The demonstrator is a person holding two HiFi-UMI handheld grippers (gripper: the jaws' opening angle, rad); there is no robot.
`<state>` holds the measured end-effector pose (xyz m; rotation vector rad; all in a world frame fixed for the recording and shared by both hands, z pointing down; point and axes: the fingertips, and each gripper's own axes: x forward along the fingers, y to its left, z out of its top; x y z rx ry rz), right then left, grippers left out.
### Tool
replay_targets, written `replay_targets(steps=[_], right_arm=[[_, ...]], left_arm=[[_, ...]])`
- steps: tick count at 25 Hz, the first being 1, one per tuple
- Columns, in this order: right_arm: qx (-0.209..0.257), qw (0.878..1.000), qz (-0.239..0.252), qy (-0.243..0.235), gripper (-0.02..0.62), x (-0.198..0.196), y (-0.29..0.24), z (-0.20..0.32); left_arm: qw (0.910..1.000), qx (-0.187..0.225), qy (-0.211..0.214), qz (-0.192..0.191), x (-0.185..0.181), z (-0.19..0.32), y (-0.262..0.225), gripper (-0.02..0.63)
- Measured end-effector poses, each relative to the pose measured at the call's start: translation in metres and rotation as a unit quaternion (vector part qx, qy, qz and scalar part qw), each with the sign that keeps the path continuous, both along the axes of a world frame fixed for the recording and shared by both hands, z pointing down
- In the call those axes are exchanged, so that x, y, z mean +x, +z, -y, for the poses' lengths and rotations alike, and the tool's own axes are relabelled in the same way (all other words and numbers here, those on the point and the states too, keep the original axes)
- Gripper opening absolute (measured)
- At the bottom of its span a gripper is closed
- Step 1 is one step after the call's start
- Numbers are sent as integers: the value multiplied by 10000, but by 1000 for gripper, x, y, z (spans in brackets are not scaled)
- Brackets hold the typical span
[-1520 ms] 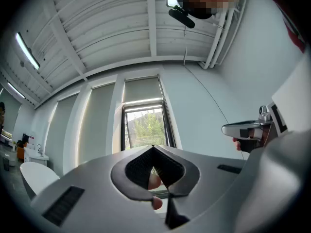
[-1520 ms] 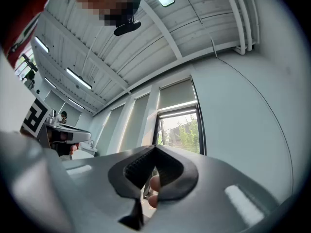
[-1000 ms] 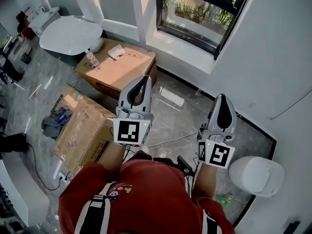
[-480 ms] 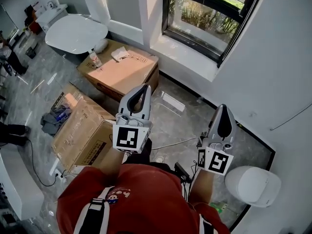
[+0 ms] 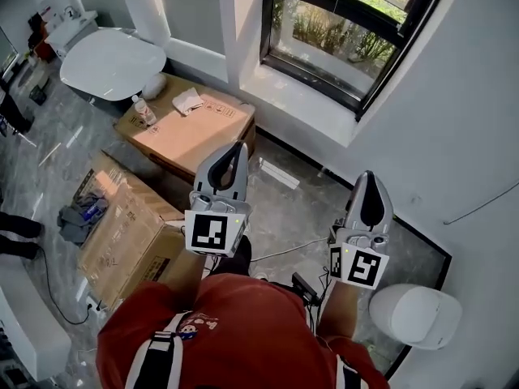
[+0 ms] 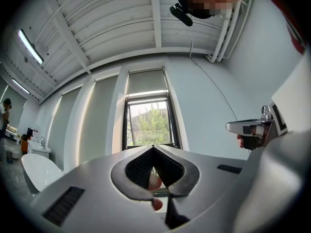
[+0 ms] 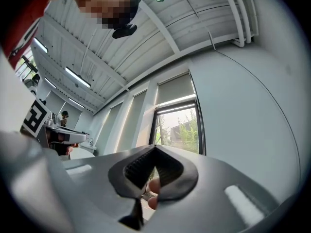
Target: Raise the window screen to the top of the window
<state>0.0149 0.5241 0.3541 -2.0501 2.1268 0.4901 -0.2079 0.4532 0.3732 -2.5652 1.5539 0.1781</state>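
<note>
The black-framed window [image 5: 340,31] is set in the white wall ahead, with green plants behind its glass. In the left gripper view a pale blind [image 6: 146,81] hangs over the top part of the window [image 6: 149,123]. It shows again as the blind [image 7: 175,89] over the window [image 7: 182,130] in the right gripper view. My left gripper [image 5: 240,146] and right gripper [image 5: 369,174] are held side by side in the air. They point at the window from well short of it. Both are shut with nothing between the jaws.
A white sill [image 5: 300,96] runs under the window. Two cardboard boxes [image 5: 195,116] [image 5: 122,225] stand on the floor to the left, with a white tub [image 5: 109,59] behind them. A white rounded fixture [image 5: 413,314] sits at the lower right by the wall. A cable [image 5: 284,245] lies on the grey floor.
Both grippers and the person have moved closer to the window wall. The window sits larger and nearer in the head view. The jaws have stayed shut.
</note>
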Motion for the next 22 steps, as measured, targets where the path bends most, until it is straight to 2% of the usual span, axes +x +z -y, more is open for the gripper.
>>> replay_targets(steps=[5, 13, 22], right_arm=[[-76, 9999, -36, 89, 9, -4, 1, 58], [-224, 9997, -101, 47, 9, -34, -3, 157], [-345, 9990, -220, 203, 9, -57, -3, 221]], left_arm=[[10000, -40, -7, 26, -10, 60, 2, 5], [10000, -69, 53, 6, -32, 153, -1, 5], [9996, -99, 245, -85, -49, 224, 3, 5]])
